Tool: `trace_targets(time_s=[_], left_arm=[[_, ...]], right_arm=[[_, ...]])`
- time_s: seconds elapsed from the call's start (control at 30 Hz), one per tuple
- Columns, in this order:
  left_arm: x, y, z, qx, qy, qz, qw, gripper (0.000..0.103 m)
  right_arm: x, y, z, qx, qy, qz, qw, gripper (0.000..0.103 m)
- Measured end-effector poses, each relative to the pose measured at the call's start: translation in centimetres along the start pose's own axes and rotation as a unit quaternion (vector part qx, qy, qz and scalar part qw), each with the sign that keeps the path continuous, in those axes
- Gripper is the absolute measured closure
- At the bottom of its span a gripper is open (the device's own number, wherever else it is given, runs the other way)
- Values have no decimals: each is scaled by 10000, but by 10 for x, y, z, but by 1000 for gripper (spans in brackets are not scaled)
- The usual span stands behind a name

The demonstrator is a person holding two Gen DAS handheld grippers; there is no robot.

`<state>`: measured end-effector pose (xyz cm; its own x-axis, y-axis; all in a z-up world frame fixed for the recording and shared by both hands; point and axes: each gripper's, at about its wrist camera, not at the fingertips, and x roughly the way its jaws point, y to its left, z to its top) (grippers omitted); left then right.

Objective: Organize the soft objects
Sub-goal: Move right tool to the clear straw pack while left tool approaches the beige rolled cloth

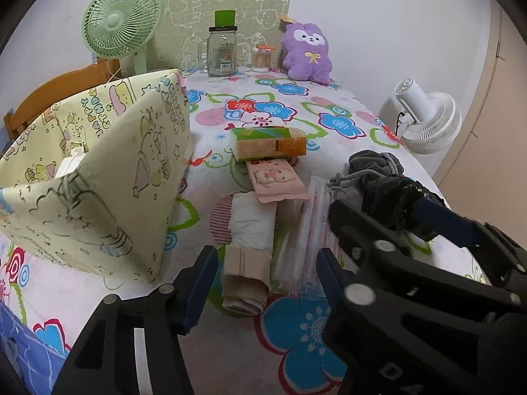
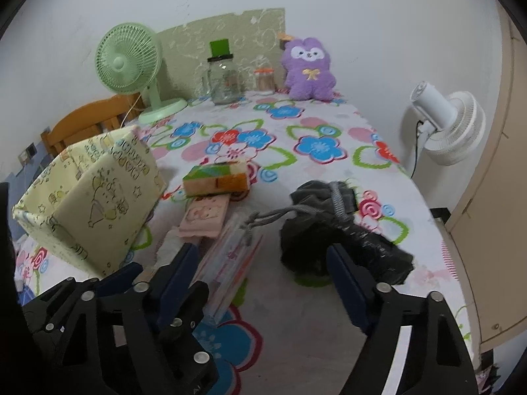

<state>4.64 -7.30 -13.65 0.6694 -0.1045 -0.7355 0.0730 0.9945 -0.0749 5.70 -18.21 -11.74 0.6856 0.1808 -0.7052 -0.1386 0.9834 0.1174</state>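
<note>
The left gripper (image 1: 263, 283) is hanging low over a floral tablecloth (image 1: 296, 339), its jaws parted on either side of a rolled white plastic bag with a beige paper band (image 1: 245, 263); the pads are not pressing on it. Just right of the roll, a clear plastic packet (image 1: 306, 230) is lying flat. The right gripper (image 2: 263, 273) is standing beside it with its jaws spread wide, and a black drawstring pouch (image 2: 316, 230) is sitting between them, with no pad squeezing it. The pouch's grey cord (image 2: 273, 214) is trailing toward the clear packet. Beyond the roll, a pink tissue pack (image 1: 276, 181) is lying against an orange-and-green tissue pack (image 1: 268, 141). A pale yellow fabric storage box (image 1: 98, 177) is standing open at the left. At the far edge, a purple plush toy (image 1: 306, 52), a glass jar (image 1: 222, 49) and a green fan (image 1: 122, 23) are lining the wall.
</note>
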Motion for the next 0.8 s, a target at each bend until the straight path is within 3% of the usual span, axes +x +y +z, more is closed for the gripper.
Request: trace_targets(time_s=[0.3, 0.47, 0.53, 0.8], left_arm=[[0, 9, -7, 1, 60, -29, 10000, 36], [3, 11, -11, 20, 103, 19, 9999, 33], [4, 11, -11, 4, 157, -12, 9999, 33], [6, 7, -8, 123, 232, 2, 9997, 27]], right_arm=[[20, 11, -6, 129, 427, 386, 9983, 28], [31, 16, -10, 139, 709, 585, 9957, 43], [33, 16, -11, 161, 776, 680, 9945, 56], [33, 15, -9, 63, 799, 636, 9948, 60]])
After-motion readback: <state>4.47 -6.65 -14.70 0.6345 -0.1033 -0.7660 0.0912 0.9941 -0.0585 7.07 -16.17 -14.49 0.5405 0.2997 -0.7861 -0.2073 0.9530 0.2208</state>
